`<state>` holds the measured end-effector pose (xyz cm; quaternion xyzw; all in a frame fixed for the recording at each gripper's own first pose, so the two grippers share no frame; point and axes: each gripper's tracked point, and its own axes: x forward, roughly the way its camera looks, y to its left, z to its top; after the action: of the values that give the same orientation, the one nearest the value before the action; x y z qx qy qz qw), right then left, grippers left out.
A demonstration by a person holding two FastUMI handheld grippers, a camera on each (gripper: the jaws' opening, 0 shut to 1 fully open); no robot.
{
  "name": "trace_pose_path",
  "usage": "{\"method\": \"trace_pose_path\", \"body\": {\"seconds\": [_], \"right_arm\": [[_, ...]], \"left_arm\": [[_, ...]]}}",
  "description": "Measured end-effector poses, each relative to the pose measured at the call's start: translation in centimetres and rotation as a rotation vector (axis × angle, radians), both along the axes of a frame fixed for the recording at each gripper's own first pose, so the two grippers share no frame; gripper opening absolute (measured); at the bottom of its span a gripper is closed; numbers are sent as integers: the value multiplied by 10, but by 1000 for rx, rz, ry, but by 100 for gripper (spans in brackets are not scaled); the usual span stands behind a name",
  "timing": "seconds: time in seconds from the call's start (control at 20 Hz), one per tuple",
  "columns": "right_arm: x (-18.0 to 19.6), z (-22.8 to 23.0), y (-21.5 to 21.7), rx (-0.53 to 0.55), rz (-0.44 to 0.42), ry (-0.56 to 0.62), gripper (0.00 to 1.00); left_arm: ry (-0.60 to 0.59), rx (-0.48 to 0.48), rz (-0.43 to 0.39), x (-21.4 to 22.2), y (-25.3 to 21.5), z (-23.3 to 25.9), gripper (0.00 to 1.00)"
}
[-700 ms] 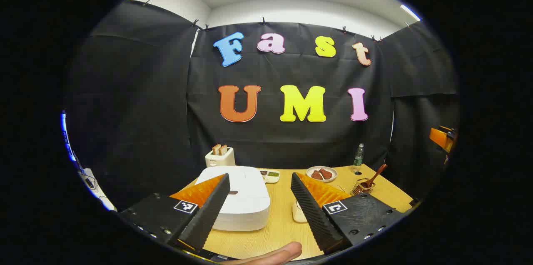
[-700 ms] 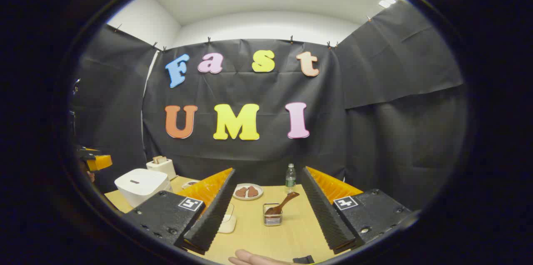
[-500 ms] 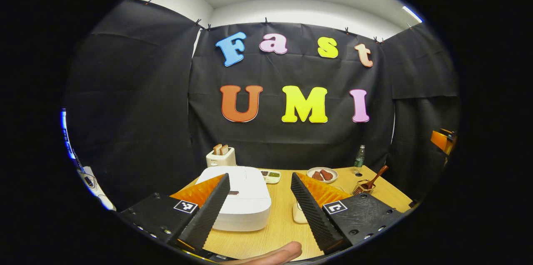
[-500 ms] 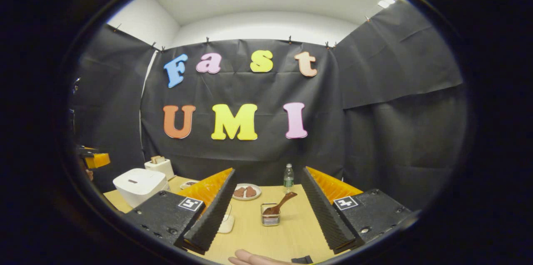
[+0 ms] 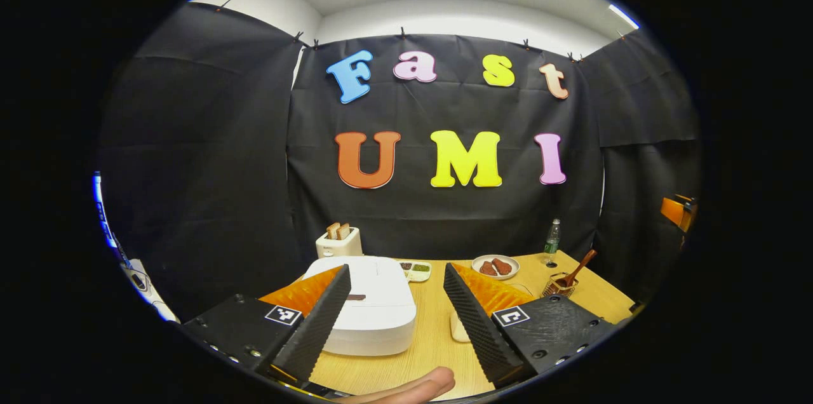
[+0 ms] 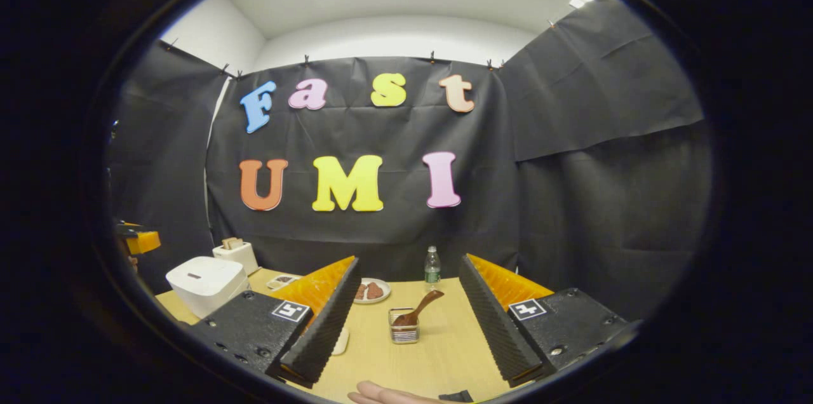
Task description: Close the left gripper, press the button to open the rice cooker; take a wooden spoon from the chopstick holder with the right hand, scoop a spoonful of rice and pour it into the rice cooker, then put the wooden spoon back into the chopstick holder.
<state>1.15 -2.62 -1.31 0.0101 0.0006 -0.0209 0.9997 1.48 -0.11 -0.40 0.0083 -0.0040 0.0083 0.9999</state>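
**Both hand-held grippers open, held back from the desk, nothing touched yet**

Left hand-held gripper: fingers spread wide, empty, aimed at the white rice cooker, which sits lid-down on the near left of the desk. The dark button strip on the lid lies just beside the left finger in this view. The fingers must come together first so they make one blunt tip for pressing; not done yet.

Right hand-held gripper: also wide open, empty, lined up on the chopstick holder, a small wire basket mid-desk. The wooden spoon stands in it, handle leaning up and to the right, so the handle is free to pinch. Well apart from the fingers.

A pale container, likely the rice, is on the desk near the cooker, partly hidden by a finger. Toaster, plate of food and bottle sit at the back, out of the way.

Judgement: start of task, pre-approach.
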Motion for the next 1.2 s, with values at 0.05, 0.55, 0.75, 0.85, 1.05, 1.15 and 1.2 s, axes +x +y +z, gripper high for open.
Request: {"method": "trace_pose_path", "body": {"seconds": [0.05,0.55,0.75,0.85,1.05,1.15,1.2], "right_arm": [[1,-1,-2,0,-2,-4,96],[26,-23,-32,25,-27,-31,99],[36,-37,-55,26,-59,-35,96],[41,-41,-63,10,-66,-34,96],[56,-53,-66,-4,-54,-10,96],[64,-56,-68,2,-49,-6,96],[68,-55,-66,16,-40,-12,99]], "left_arm": [[1,-2,6,1,1,0,94],[-123,82,66,19,7,16,77],[-128,137,21,26,-17,21,53],[-111,150,37,29,-17,18,48],[-81,176,87,46,-8,9,51],[-64,172,103,60,0,2,50],[-48,147,111,63,8,-2,26]]}}
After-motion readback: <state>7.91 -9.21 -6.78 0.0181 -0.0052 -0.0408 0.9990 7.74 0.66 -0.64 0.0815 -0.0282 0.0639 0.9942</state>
